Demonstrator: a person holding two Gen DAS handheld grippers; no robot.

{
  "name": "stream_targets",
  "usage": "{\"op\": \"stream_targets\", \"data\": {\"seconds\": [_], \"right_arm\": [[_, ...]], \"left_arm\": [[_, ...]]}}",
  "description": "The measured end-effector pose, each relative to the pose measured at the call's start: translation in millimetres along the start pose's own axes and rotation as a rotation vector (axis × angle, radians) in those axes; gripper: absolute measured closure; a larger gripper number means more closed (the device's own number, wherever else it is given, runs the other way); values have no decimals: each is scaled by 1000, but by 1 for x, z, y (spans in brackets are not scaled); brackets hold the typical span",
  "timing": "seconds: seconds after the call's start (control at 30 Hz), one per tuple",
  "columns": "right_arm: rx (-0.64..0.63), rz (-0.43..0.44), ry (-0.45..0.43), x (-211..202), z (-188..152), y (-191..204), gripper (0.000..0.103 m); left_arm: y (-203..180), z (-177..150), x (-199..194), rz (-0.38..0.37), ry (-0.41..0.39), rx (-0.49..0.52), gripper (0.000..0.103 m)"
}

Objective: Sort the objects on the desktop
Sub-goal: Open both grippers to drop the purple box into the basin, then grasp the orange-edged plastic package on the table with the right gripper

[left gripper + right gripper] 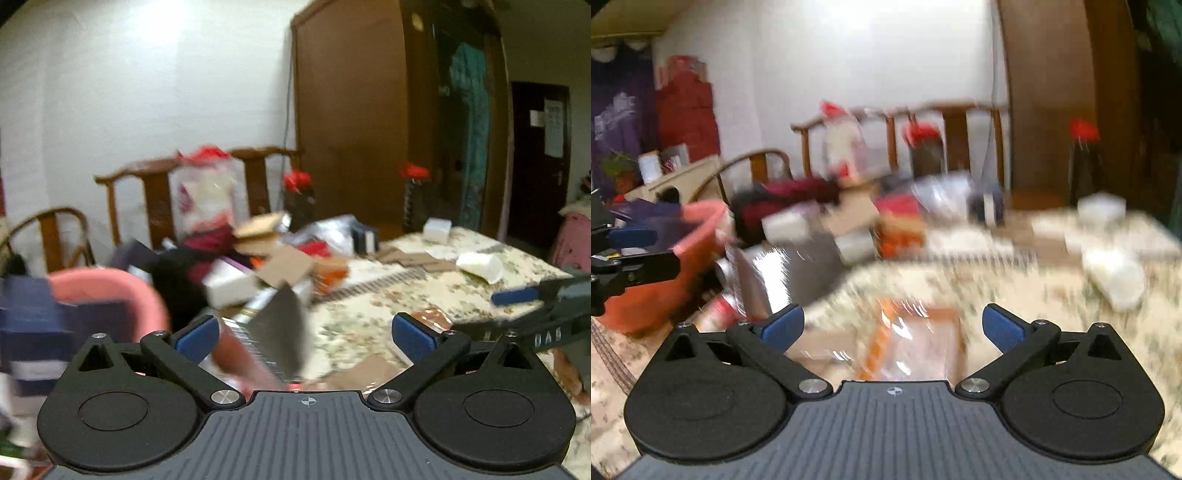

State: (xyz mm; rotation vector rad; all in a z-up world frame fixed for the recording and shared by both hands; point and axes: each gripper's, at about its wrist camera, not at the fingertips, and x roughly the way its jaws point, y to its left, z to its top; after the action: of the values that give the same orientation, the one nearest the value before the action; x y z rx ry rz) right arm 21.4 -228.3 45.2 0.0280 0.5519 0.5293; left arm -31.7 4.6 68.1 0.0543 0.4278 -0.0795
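Observation:
Both views are blurred by motion. My left gripper (306, 332) is open, with a grey and red flat packet (277, 332) loose between its fingers, touching neither pad. A pink basket (110, 288) holding dark blue boxes sits just left of it. My right gripper (892, 326) is open above a clear plastic packet with orange print (912, 339) lying on the floral tablecloth (1034, 295). The right gripper shows at the left view's right edge (532, 299), and the left gripper at the right view's left edge (628, 254).
A heap of boxes, cardboard and bags (266, 254) covers the far side of the table. White foam pieces (480, 266) lie at the right. Wooden chairs (155, 192) stand behind, with a brown wardrobe (351, 110) beyond them.

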Motion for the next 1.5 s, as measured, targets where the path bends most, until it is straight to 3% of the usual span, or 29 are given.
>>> {"op": "stream_targets", "data": {"seconds": [0.07, 0.2, 0.3, 0.43, 0.53, 0.6, 0.67, 0.8, 0.93, 1.03, 1.1, 1.23, 1.33, 1.5], "right_arm": [[54, 14, 91, 18, -5, -13, 1], [90, 98, 186, 42, -8, -18, 1], [124, 54, 214, 52, -14, -18, 1], [67, 76, 203, 39, -23, -1, 1], [-76, 20, 197, 35, -33, 21, 2], [-172, -103, 162, 37, -40, 35, 9], [-194, -143, 146, 40, -45, 39, 15], [-141, -103, 149, 37, -41, 29, 17], [-69, 44, 153, 21, -38, 20, 17], [-94, 210, 172, -6, -53, 17, 17], [-175, 296, 162, -28, -66, 16, 17], [-330, 328, 186, -51, -83, 14, 18], [-377, 364, 230, -51, -85, 9, 18], [-332, 474, 256, -49, -81, -5, 19]], "left_arm": [[-7, -6, 22, 11, 24, 6, 0], [0, -19, 44, 45, 40, 5, 0], [12, -25, 53, 43, 65, -9, 0], [8, -33, 50, 51, 71, 19, 0], [6, -35, 46, 47, 61, 20, 0], [6, -35, 46, 38, 60, 11, 0], [7, -35, 46, 34, 61, 6, 0], [8, -37, 48, 31, 62, 1, 0], [9, -38, 50, 11, 72, -4, 0], [9, -38, 48, 6, 64, 35, 0], [11, -37, 45, -52, 67, 63, 0], [13, -40, 32, -329, 75, 216, 0], [10, -36, 21, -369, 31, 399, 0], [-14, -19, 17, -478, 43, 666, 0]]}}
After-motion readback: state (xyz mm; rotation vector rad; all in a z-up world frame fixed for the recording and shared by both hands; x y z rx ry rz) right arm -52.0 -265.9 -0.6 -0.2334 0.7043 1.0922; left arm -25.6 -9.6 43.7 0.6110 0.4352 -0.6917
